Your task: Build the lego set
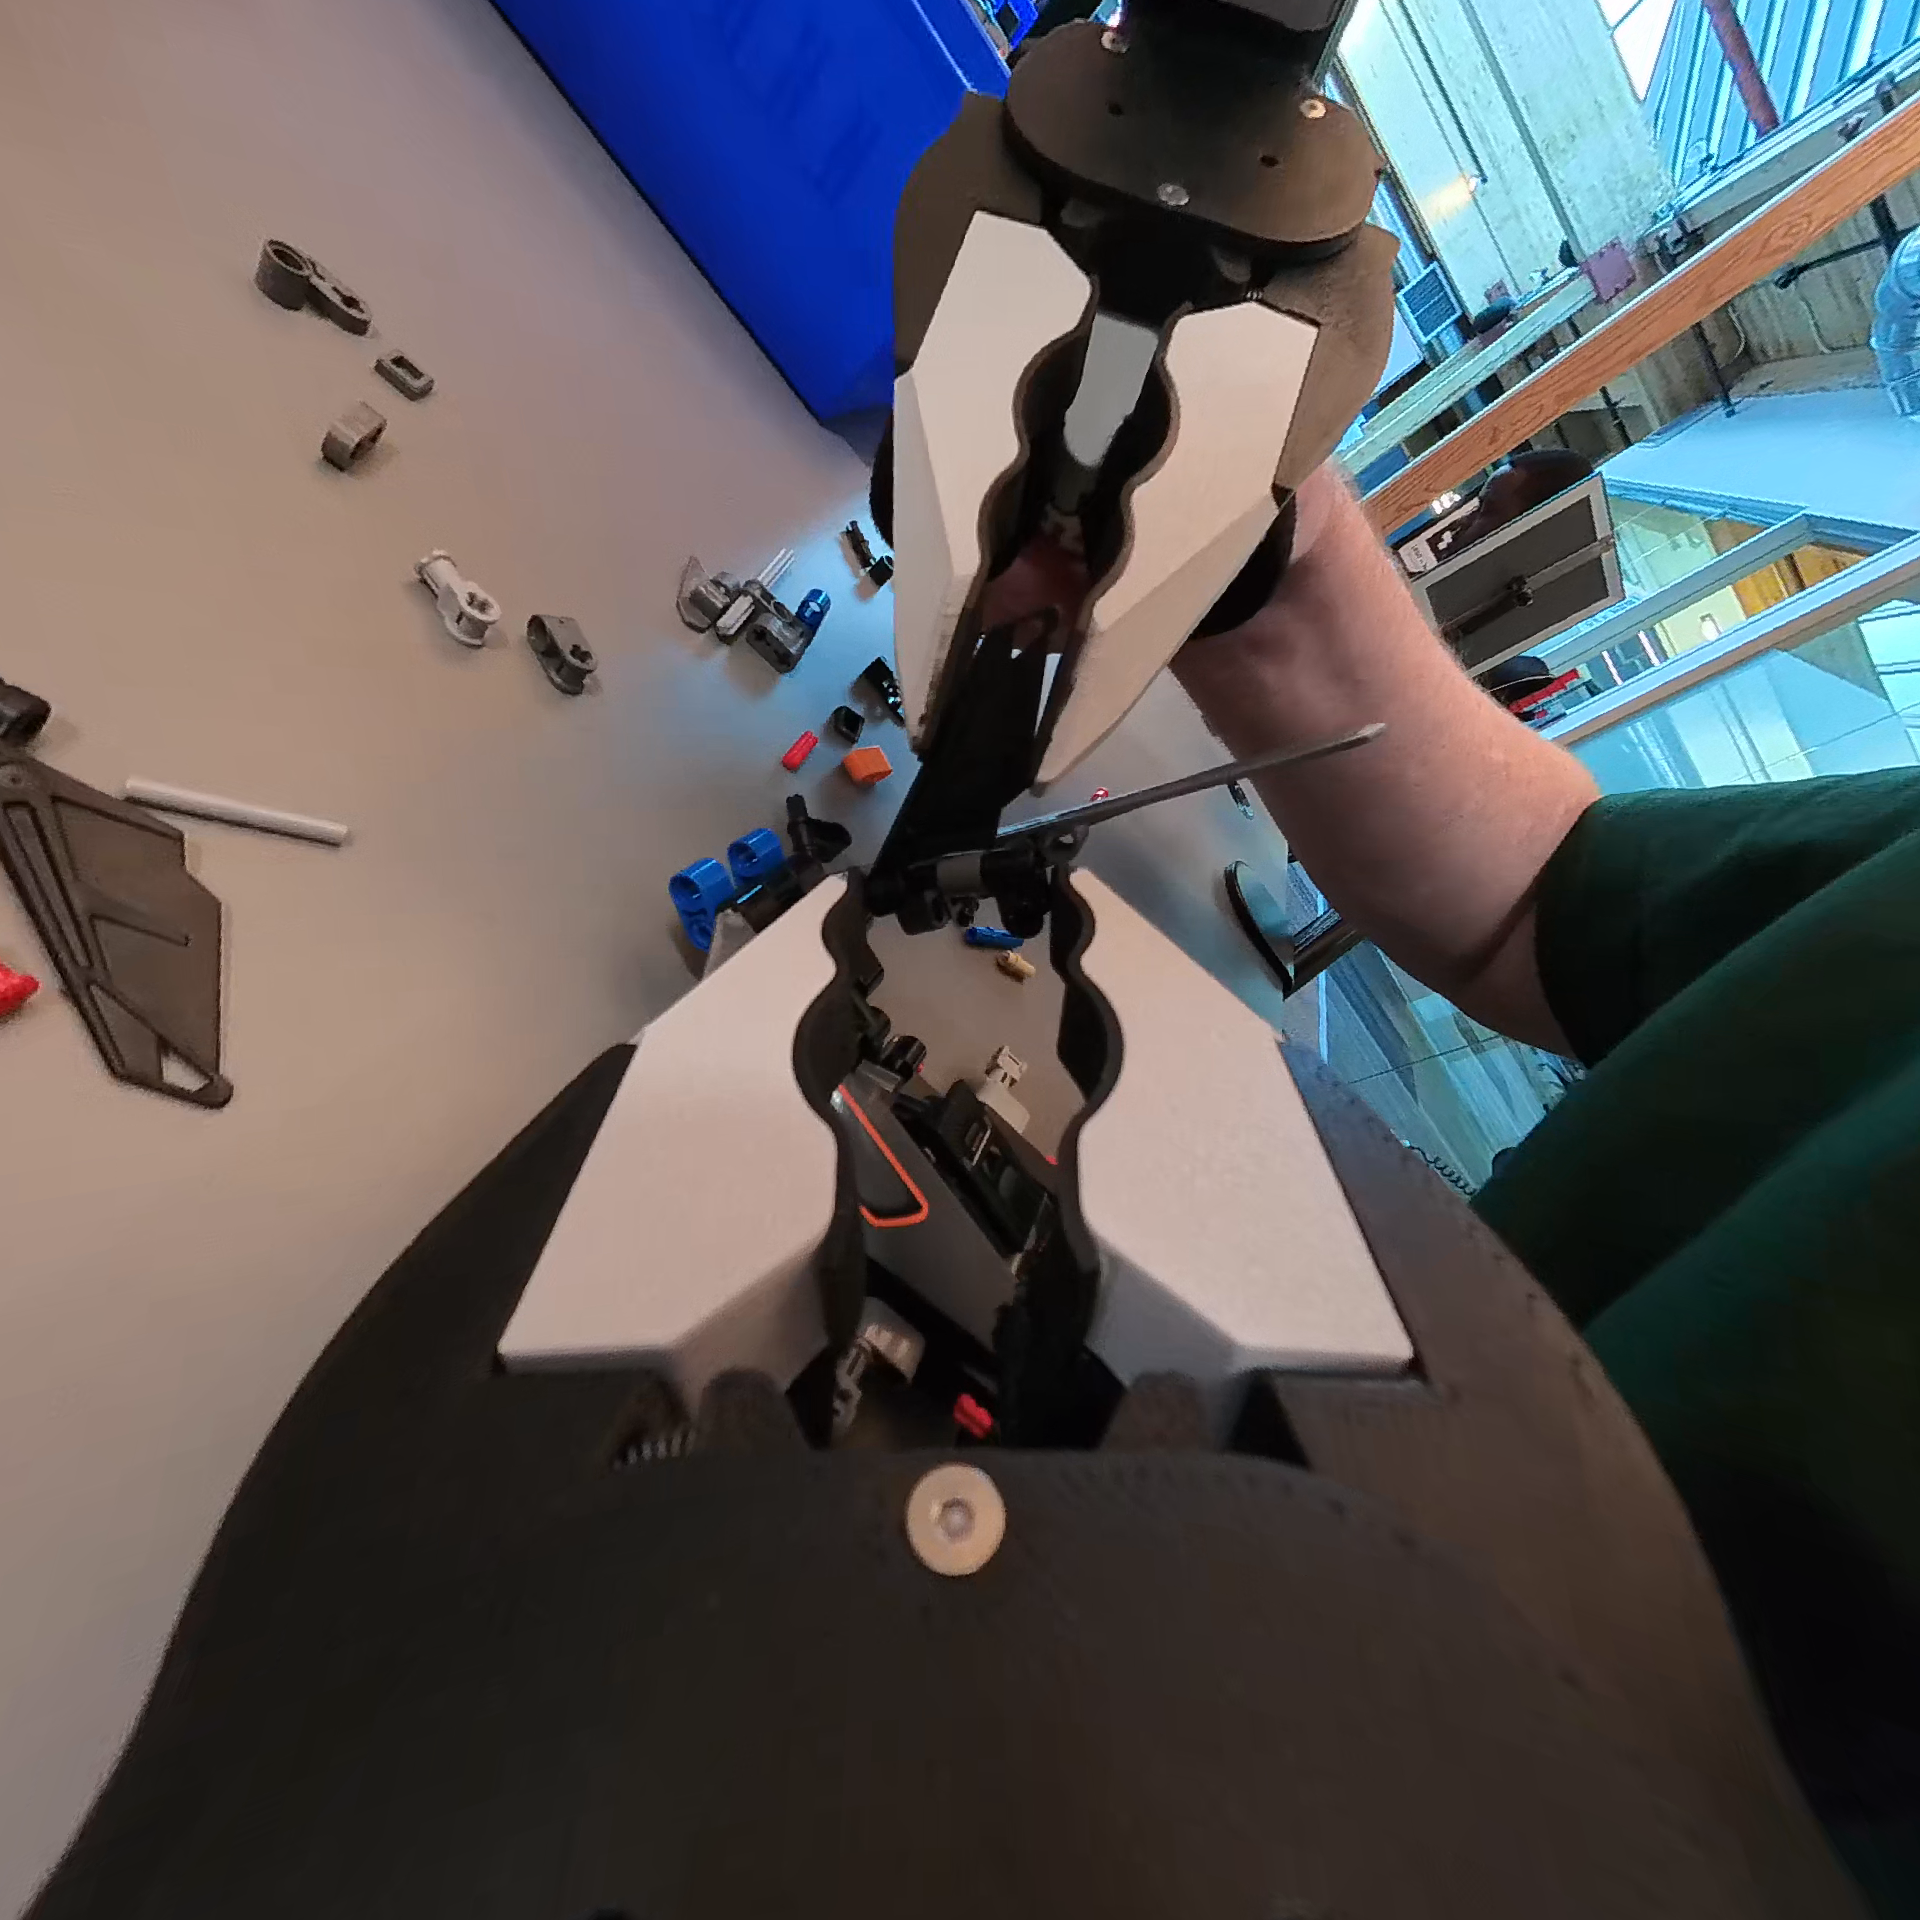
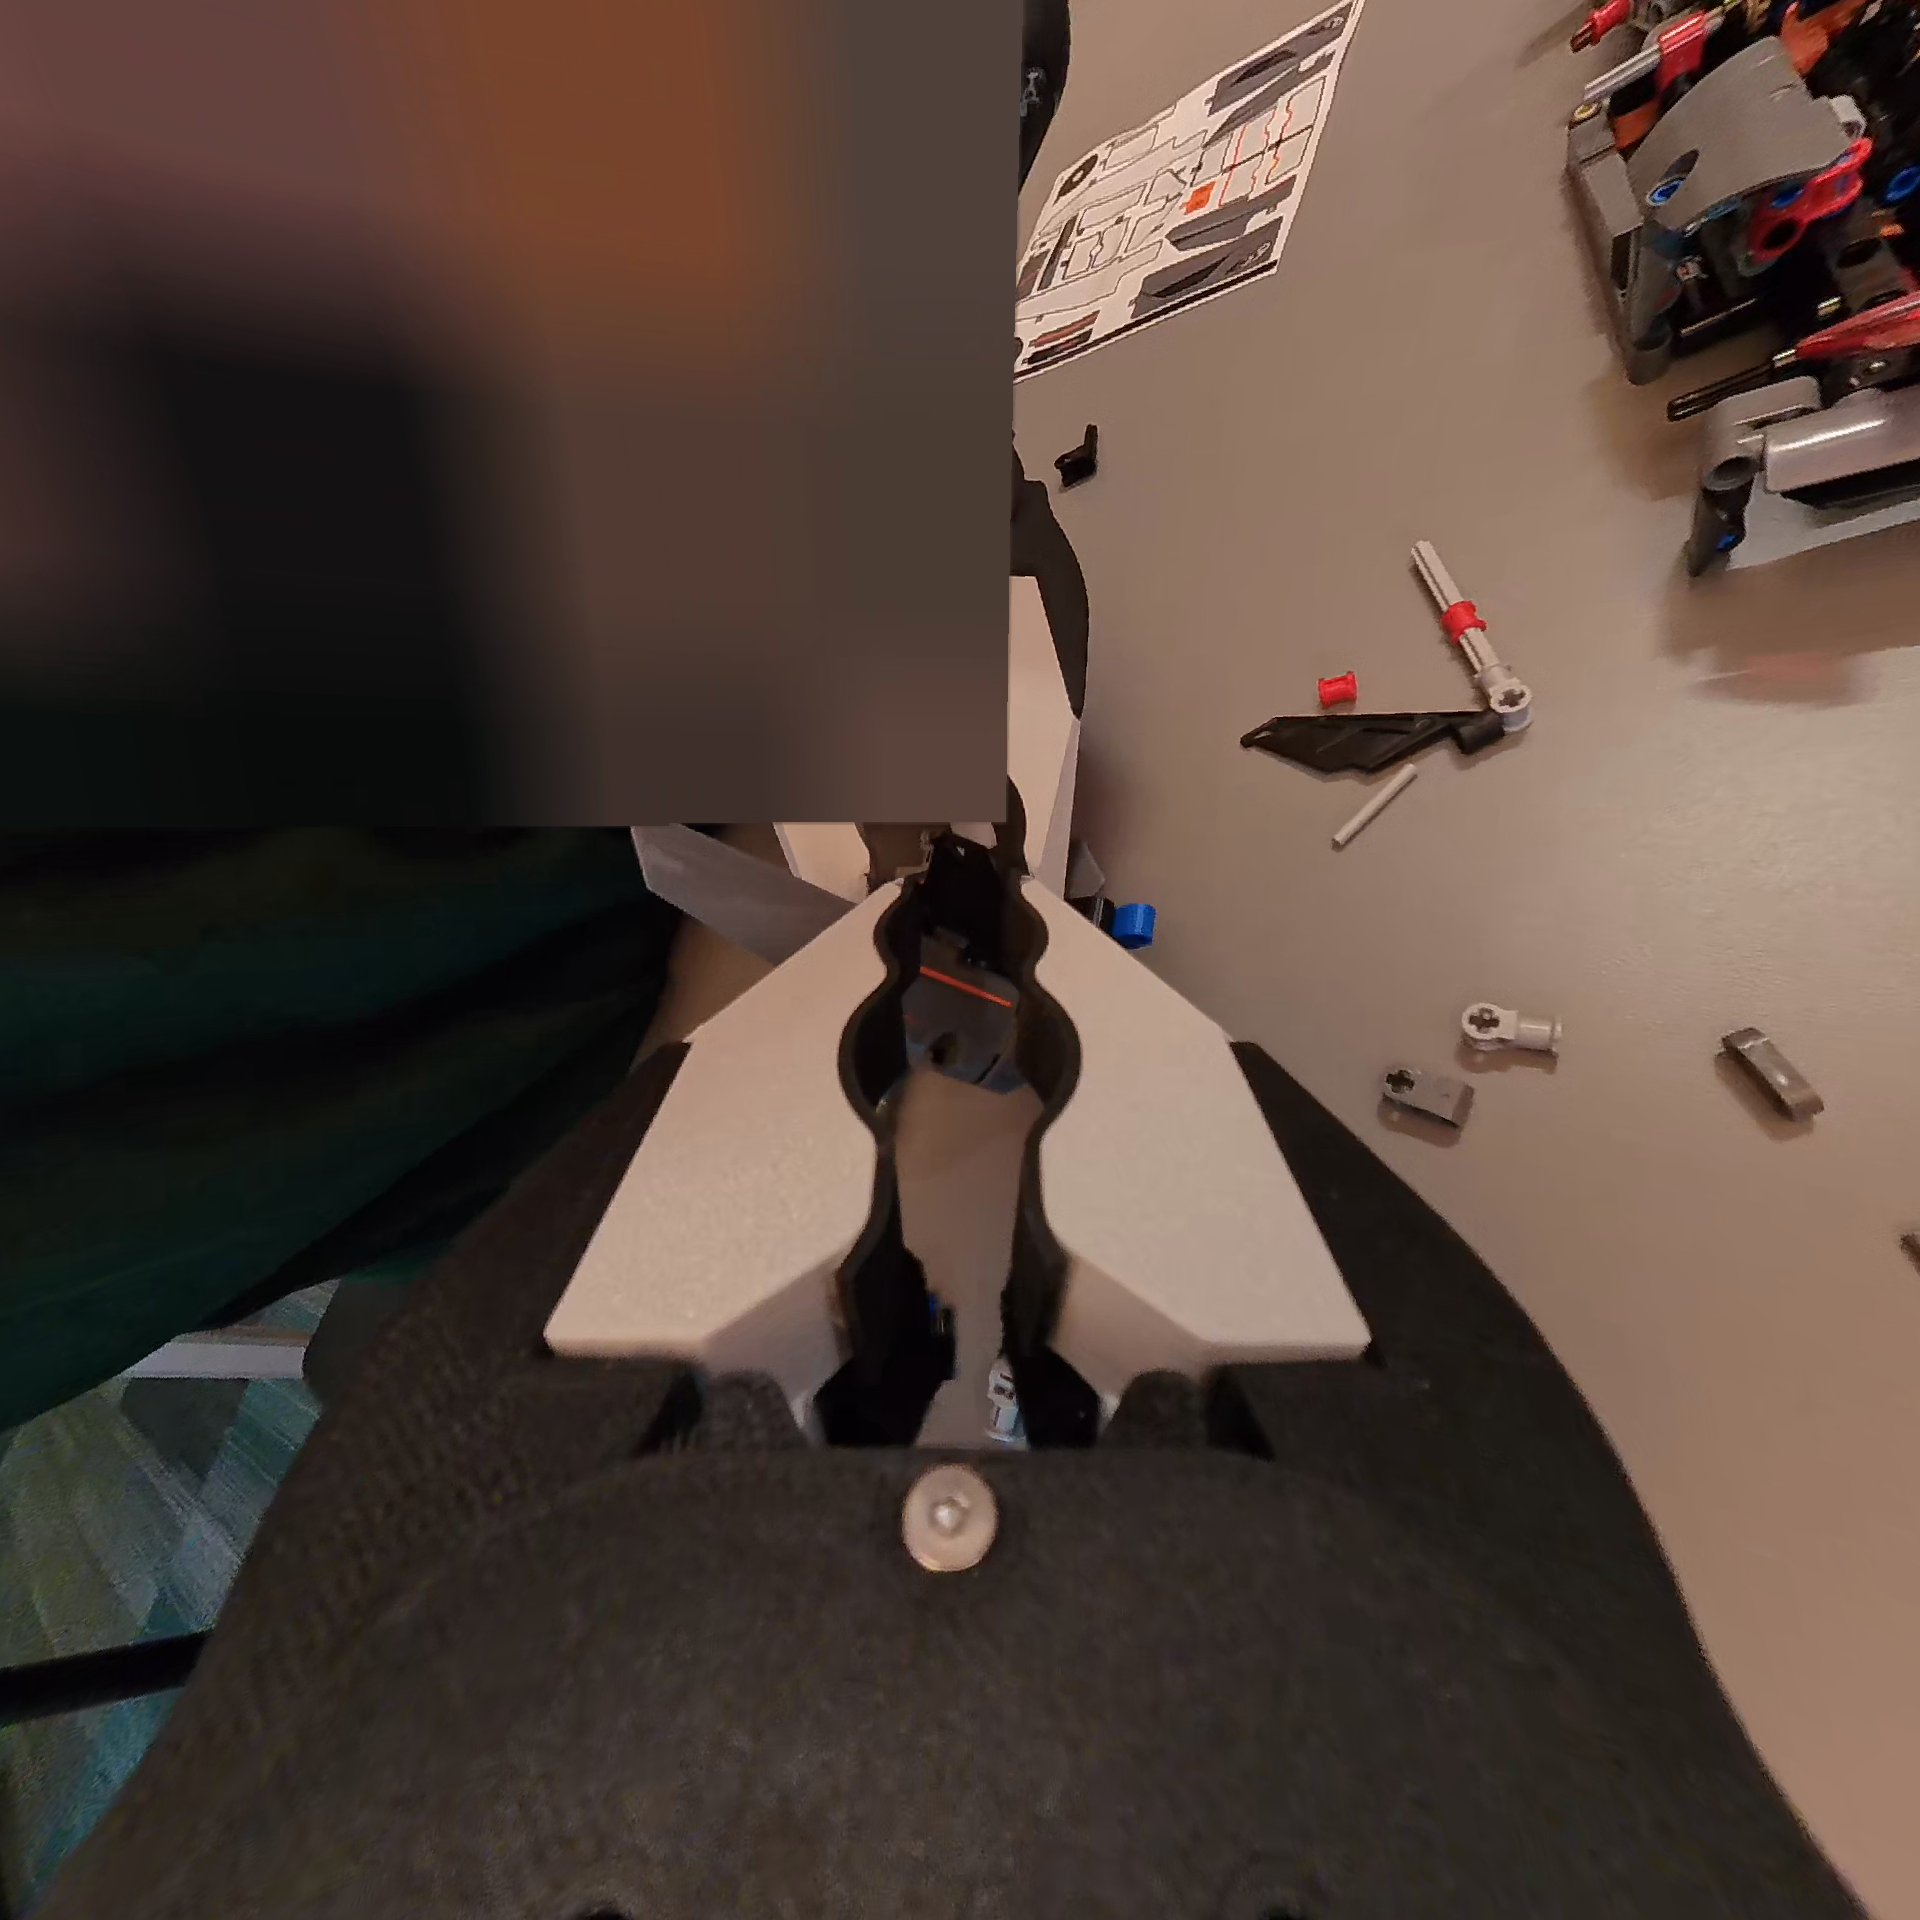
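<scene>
My left gripper [image 1: 961, 894] is shut on a black and dark grey lego sub-assembly [image 1: 914, 1164] with an orange stripe, held above the grey table [image 1: 468, 312]. My right gripper [image 1: 982, 758] comes in from the top of the left wrist view, shut on a long black part [image 1: 987, 696] of the same sub-assembly. The two grippers' tips nearly meet. A thin black rod [image 1: 1195, 779] sticks out sideways at the joint. In the right wrist view, my right gripper [image 2: 964, 883] grips the black part, with the striped panel [image 2: 956, 1018] between its fingers. One white finger [image 2: 727, 894] of the left gripper shows beyond.
Loose parts lie on the table: a dark grey panel [image 1: 114, 914], a white axle [image 1: 239, 810], blue pins [image 1: 717, 873], an orange piece [image 1: 868, 766]. A blue bin [image 1: 769, 156] stands behind. A sticker sheet [image 2: 1184, 197], the partly built model [image 2: 1756, 229] and a black blade piece [image 2: 1361, 740] lie to the right. A person's forearm [image 1: 1382, 790] is close. Less than 4 cm separates the two grippers' tips.
</scene>
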`<state>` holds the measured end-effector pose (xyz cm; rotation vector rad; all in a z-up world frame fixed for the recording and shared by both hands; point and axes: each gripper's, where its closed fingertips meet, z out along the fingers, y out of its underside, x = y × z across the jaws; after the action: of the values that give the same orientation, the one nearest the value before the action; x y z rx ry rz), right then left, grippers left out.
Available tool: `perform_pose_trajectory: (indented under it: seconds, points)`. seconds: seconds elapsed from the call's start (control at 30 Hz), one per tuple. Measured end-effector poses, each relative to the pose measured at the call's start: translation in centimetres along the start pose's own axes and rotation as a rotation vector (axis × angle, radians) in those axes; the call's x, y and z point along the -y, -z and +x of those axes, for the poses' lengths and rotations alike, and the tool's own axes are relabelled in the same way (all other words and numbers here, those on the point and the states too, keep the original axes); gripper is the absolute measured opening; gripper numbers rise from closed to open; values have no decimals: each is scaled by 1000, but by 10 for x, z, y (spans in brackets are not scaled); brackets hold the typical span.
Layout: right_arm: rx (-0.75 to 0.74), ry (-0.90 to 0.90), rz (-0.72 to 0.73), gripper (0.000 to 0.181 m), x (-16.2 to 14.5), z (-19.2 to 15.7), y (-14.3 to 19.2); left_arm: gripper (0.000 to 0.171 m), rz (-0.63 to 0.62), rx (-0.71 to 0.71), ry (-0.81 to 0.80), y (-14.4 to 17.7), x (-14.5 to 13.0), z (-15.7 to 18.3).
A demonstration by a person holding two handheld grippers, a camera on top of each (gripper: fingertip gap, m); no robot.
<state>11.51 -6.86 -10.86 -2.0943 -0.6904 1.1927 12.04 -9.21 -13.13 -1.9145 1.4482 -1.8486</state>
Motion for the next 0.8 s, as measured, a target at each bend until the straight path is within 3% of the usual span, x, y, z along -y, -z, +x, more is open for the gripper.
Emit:
perform_pose_trajectory:
  seconds: [0.8]
  points:
    - [-14,44,-60,12,3,-2,0,32,4,4,-35,-2,1,2]
